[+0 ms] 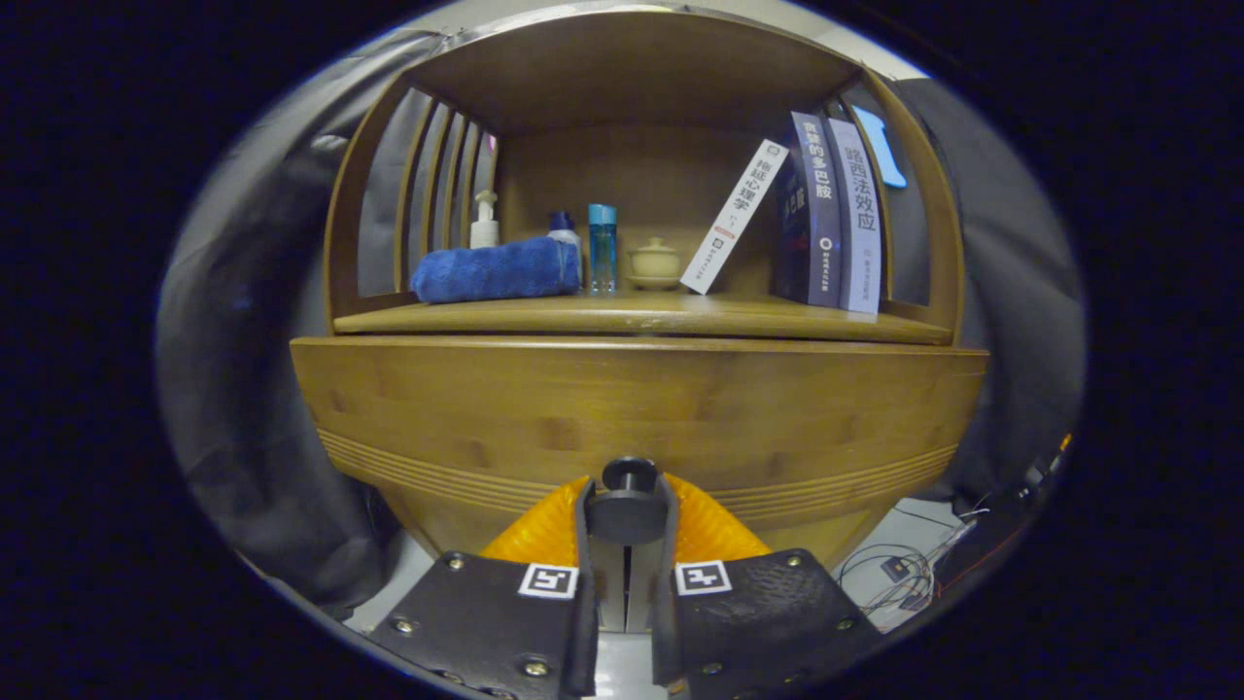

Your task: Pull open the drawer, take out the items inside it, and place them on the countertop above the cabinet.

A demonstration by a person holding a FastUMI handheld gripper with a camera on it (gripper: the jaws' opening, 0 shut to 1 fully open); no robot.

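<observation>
A: Gripper (628, 530) jaws nearly closed, both sides pressing the round black drawer knob (628, 506) on the curved wooden drawer front (632, 408), at 12 o'clock.

B: Noted. I'd pull straight back, level; slipping is the risk. Wooden tabletop (641, 316) sits above, at 12.

Cabinet (632, 408): light wood with a smooth, satin finish, visible grain and fine grooved lines across the drawer front (544, 428); drawer knob (629, 507) dark, smooth and matt, with the gripper (628, 520) fingers pressed on either side of it. Countertop (641, 316) items: rolled towel (496, 270) of soft, nubby cloth; bottle (602, 248) of clear glossy plastic; lidded cup (655, 262) with a glazed ceramic look. Books (826, 219): paper with smooth covers.
</observation>
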